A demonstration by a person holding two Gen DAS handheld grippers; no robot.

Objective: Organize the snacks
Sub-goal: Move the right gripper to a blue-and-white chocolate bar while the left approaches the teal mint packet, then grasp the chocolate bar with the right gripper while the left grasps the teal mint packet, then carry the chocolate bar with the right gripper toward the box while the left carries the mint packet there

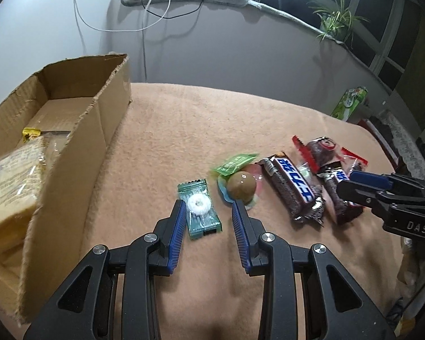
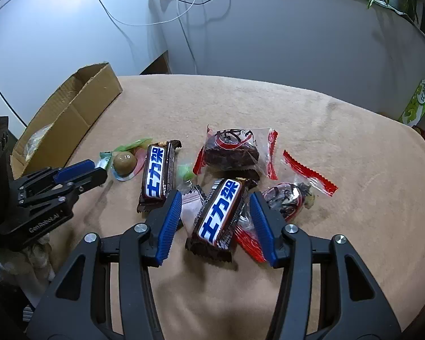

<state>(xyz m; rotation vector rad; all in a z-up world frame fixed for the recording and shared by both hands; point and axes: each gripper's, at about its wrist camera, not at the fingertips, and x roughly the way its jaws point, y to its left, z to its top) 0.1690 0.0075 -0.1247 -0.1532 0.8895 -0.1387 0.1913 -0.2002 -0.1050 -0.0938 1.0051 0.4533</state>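
Observation:
My left gripper (image 1: 208, 208) is open around a teal-wrapped mint candy (image 1: 200, 209) lying on the tan cloth; its left pad touches the wrapper. A brown jelly ball (image 1: 241, 189) on a green wrapper lies by the right finger. My right gripper (image 2: 216, 198) is open around a brown Snickers bar (image 2: 216, 216), not closed on it. A second Snickers bar (image 2: 158, 176) lies to its left. Two clear red-edged bags of dark snacks (image 2: 231, 150) (image 2: 286, 199) lie behind and right. The cardboard box (image 1: 70, 130) at left holds bagged yellow cakes (image 1: 11, 170).
The left gripper body (image 2: 42, 195) shows at the left of the right wrist view; the right gripper (image 1: 388, 195) shows at the right of the left wrist view. A green carton (image 2: 418, 102) stands past the table's right edge. A wall with cables stands behind.

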